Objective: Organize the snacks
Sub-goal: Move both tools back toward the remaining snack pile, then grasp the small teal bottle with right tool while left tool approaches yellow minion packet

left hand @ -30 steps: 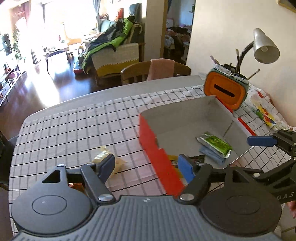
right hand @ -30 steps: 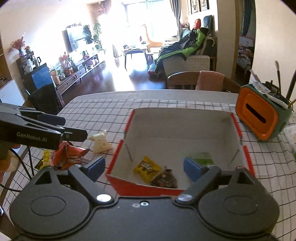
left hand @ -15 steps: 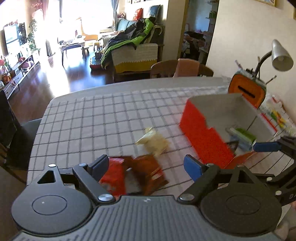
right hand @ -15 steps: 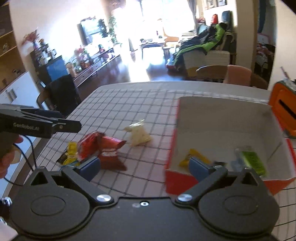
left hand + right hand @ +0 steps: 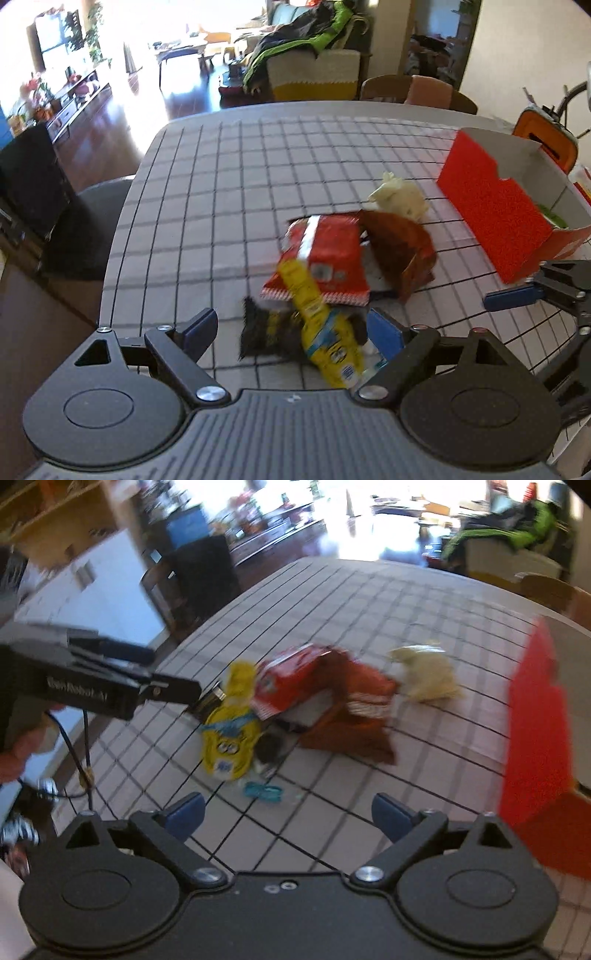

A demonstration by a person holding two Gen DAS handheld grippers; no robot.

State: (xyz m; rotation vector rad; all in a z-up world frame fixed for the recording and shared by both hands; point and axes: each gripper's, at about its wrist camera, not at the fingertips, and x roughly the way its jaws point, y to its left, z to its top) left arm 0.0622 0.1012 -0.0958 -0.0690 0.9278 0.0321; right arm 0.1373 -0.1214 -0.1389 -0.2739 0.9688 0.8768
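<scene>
Left wrist view: left gripper (image 5: 293,332), fingers spread and empty, should drop squarely over the yellow packet (image 5: 325,332), left of the red box (image 5: 491,218).

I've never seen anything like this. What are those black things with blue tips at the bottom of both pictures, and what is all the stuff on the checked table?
There is no robot here. A person holds a pair of hand-held tongs in each hand, and each pair carries a wide-angle camera looking forward along its two blue-tipped fingers. One picture is from the left tongs, the other from the right tongs. Both are open and hold nothing.

On the checked tablecloth lies a small heap of snacks: a yellow packet on top, a red bag, a darker red-brown bag, a black packet and, a little apart, a pale cream wrapper. To the right stands a red box with a pale inside, where something green shows. The right-hand picture is blurred.
</scene>
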